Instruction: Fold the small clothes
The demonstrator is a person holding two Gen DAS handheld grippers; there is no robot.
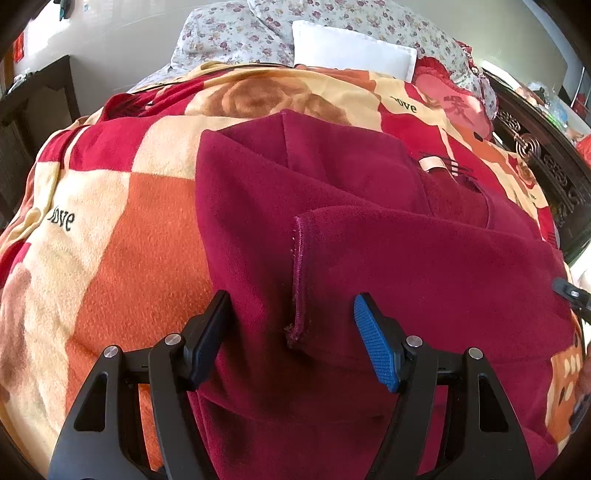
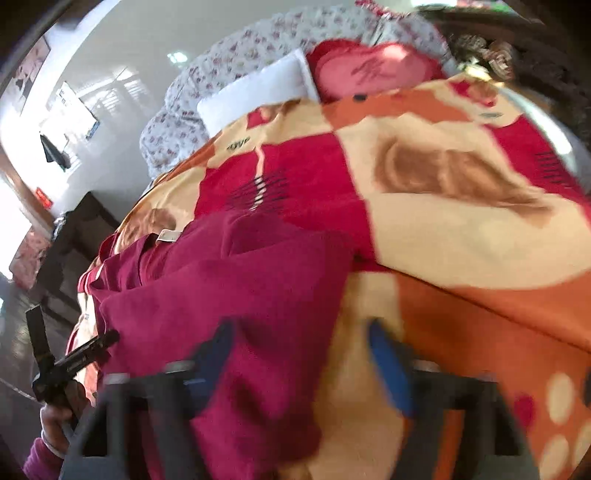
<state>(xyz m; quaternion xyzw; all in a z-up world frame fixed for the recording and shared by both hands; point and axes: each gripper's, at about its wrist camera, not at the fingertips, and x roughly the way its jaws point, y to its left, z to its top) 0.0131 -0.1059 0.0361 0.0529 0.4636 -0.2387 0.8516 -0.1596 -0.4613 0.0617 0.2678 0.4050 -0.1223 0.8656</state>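
Observation:
A dark red fleece garment [image 1: 332, 229] lies on the bed's patterned blanket [image 1: 122, 206], with one sleeve folded across its body; the sleeve's hemmed cuff [image 1: 299, 280] points at me. My left gripper [image 1: 291, 325] is open, its fingers either side of the cuff and just above the cloth. In the blurred right wrist view the same garment [image 2: 229, 295] lies at left. My right gripper [image 2: 299, 354] is open over the garment's right edge and the blanket [image 2: 461, 236], holding nothing.
A white pillow [image 1: 351, 51] and floral bedding [image 1: 229, 33] lie at the head of the bed, with a pink cushion [image 1: 454, 99] beside them. A dark carved bed frame [image 1: 546, 162] runs along the right. A dark cabinet [image 1: 40, 96] stands at left.

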